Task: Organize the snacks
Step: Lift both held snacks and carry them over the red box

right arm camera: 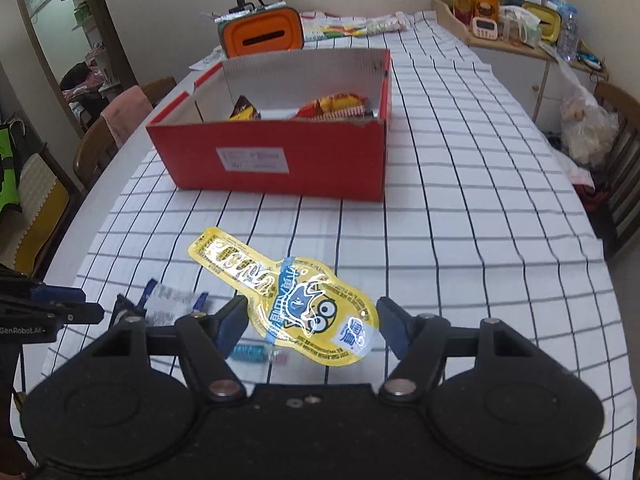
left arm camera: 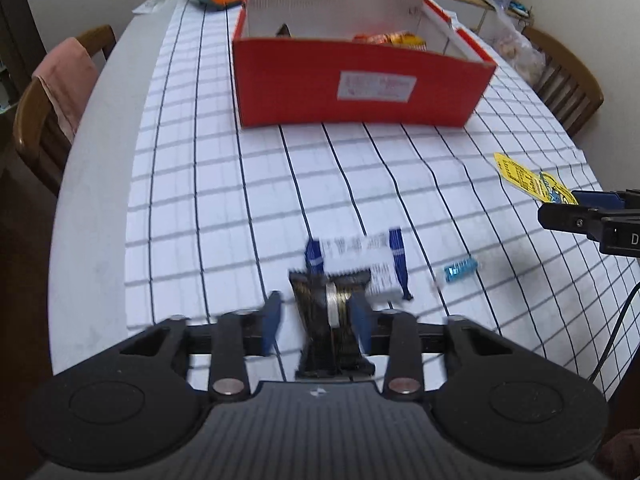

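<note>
Two snacks: black packet [left arm camera: 334, 320] between left tongs [left arm camera: 318, 320], yellow pouch [right arm camera: 296, 300] between right tongs [right arm camera: 312, 324].

Soft indoor light, sharp in the middle, bent at the rims

My left view smears with motion: my blue fingertips [left arm camera: 273, 322], the dark packet [left arm camera: 334, 322] between them and the white wrapper [left arm camera: 362, 266] behind it are all blurred, while the red box [left arm camera: 360, 84] reads softly. My right view is crisper, with white glare streaking the shiny yellow pouch [right arm camera: 304, 300]. Light is even and rather dim; faint grey shadows lie on the checked cloth [right arm camera: 460, 220] under my fingers. Both pictures bow strongly outward, with dark vignetted corners.
</note>
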Tool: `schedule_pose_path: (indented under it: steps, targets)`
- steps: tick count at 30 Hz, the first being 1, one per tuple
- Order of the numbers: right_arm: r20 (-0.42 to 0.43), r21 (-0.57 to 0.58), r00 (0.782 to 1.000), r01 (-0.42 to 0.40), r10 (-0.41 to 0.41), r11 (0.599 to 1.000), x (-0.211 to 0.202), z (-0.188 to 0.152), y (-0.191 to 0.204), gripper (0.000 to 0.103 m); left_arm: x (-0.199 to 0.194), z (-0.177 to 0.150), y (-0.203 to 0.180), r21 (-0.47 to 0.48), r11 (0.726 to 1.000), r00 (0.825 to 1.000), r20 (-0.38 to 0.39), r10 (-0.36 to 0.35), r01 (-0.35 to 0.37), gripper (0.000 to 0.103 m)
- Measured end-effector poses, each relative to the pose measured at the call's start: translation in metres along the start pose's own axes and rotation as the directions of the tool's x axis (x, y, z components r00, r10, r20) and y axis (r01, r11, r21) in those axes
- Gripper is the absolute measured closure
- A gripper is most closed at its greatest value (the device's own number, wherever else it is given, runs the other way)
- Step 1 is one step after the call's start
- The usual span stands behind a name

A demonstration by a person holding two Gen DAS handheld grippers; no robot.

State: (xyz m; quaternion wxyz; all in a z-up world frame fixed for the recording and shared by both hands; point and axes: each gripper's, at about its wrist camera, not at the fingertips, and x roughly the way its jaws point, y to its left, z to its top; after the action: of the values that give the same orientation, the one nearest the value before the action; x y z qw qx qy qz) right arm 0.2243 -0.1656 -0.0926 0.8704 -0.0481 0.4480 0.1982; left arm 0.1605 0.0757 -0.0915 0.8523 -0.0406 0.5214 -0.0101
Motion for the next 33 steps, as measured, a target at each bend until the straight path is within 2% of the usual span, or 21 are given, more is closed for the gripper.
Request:
schedule_pose_path:
  steps: [1,2,7,12,18,20,26,33]
  targets:
    - [-0.004,0.0,1.0,-0.002,0.002,1.0,0.0,-0.002,0.001,0.034,0.001,-0.003,-0.001,-0.004,1.0,1.0,0.002,-0.002,0.002,0.037]
    - [-0.007,0.0,1.0,-0.004,0.004,1.0,-0.001,-0.004,0.001,0.034,0.001,-0.006,-0.003,-0.003,1.0,1.0,0.009,-0.007,0.007,0.035]
    - [-0.018,0.006,1.0,-0.013,0.013,1.0,0.0,-0.009,0.004,0.034,0.016,-0.015,-0.012,0.047,0.998,0.999,0.006,0.044,-0.044,0.035]
    - [-0.025,-0.001,1.0,-0.016,0.016,1.0,0.001,-0.014,0.007,0.034,0.031,-0.021,-0.014,0.043,0.998,0.999,-0.016,0.05,-0.049,0.035]
    - [-0.035,0.001,0.999,-0.015,0.015,1.0,0.002,-0.018,0.007,0.034,0.037,-0.021,-0.015,0.04,0.997,0.998,-0.02,0.061,-0.061,0.054]
    - [-0.039,0.001,0.999,-0.013,0.013,1.0,0.003,-0.018,0.006,0.034,0.039,-0.02,-0.014,0.033,0.998,0.998,-0.022,0.054,-0.053,0.065]
    - [-0.039,0.007,0.999,-0.011,0.011,1.0,0.004,-0.02,0.005,0.034,0.038,-0.021,-0.012,0.006,0.999,0.999,-0.012,0.049,-0.049,0.07]
    - [-0.029,0.02,1.0,-0.007,0.007,1.0,0.003,-0.018,0.003,0.034,0.028,-0.02,-0.009,-0.032,0.998,0.999,-0.011,0.048,-0.049,0.07]
